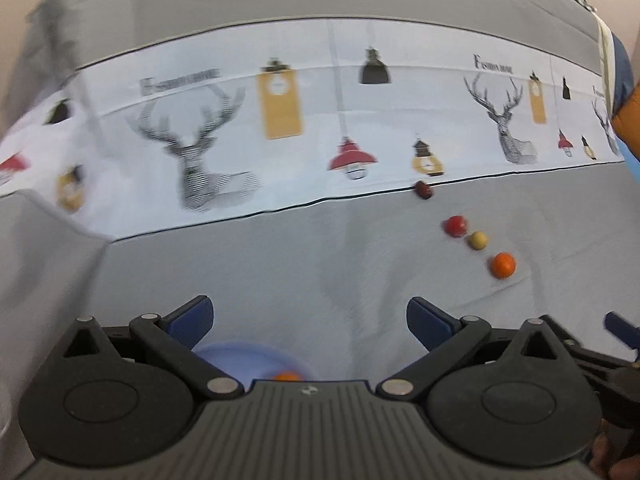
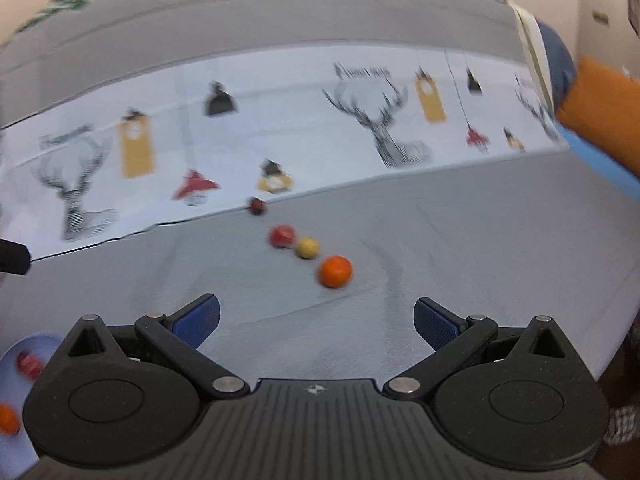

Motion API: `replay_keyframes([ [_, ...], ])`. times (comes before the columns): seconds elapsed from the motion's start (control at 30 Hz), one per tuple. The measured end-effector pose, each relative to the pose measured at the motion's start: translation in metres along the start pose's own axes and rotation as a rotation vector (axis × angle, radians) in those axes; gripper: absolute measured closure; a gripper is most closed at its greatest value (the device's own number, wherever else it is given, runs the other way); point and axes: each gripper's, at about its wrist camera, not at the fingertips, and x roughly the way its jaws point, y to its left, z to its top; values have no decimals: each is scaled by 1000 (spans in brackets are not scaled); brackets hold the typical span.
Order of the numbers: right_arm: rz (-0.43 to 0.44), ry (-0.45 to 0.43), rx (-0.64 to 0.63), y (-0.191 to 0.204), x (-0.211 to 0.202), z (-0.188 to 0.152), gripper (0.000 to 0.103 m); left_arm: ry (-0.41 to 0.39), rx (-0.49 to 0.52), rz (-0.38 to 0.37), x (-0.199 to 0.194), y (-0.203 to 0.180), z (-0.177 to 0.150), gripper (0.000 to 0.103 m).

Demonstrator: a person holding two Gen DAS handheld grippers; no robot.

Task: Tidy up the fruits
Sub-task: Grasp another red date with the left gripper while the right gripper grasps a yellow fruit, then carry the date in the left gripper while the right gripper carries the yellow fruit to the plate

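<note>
Several small round fruits lie in a diagonal row on the grey cloth: a dark red one (image 2: 257,205), a red one (image 2: 282,236), a yellow one (image 2: 307,247) and an orange one (image 2: 335,271). The same row shows in the left wrist view, with the orange one (image 1: 502,265) nearest. My right gripper (image 2: 316,322) is open and empty, just short of the orange fruit. My left gripper (image 1: 310,322) is open and empty above a pale blue bowl (image 1: 244,356) that holds an orange fruit (image 1: 286,377). The bowl (image 2: 28,344) also holds a red fruit (image 2: 29,363).
A white cloth band printed with deer and lamps (image 1: 280,120) runs across the far side. An orange and blue cushion (image 2: 600,108) sits at the far right. The cloth surface drops off at the right edge (image 2: 616,344).
</note>
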Motion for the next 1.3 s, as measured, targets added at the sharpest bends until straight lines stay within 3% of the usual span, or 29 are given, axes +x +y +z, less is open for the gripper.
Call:
replay_keyframes([
  [0.2, -86, 26, 53, 0, 92, 20, 1, 22, 72, -54, 82, -44, 45, 0],
  [0.37, -38, 43, -24, 17, 160, 33, 2, 53, 121, -89, 150, -71, 81, 0],
  [0.5, -33, 93, -151, 20, 192, 36, 17, 67, 147, -114, 202, -92, 106, 0],
  [0.57, 8, 130, -104, 10, 203, 35, 30, 89, 142, -136, 226, -103, 115, 0],
  [0.63, 39, 118, -89, 8, 203, 35, 36, 103, 145, -146, 248, -115, 121, 0],
  [0.7, 78, 99, -126, 15, 202, 33, 58, 111, 156, -137, 262, -126, 124, 0],
  [0.73, 86, 91, -138, 18, 201, 31, 62, 120, 162, -131, 269, -131, 125, 0],
  [0.77, 107, 82, -142, 18, 200, 30, 75, 133, 169, -124, 275, -136, 127, 4],
  [0.8, 106, 72, -127, 17, 199, 30, 74, 141, 185, -119, 280, -141, 127, 36],
  [0.83, 97, 56, -108, 13, 196, 31, 75, 161, 225, -123, 284, -146, 128, 56],
  [0.9, 39, -7, -76, 4, 190, 32, 74, 142, 244, -135, 280, -148, 129, 81],
  [1.0, -26, -86, -5, -11, 183, 35, 74, 115, 245, -159, 262, -143, 128, 80],
  [1.13, -33, -156, 24, -16, 173, 34, 75, 82, 194, -148, 220, -122, 119, 80],
  [1.3, -58, -265, 14, -13, 142, 40, 75, 84, 116, -103, 140, -79, 79, 80],
])
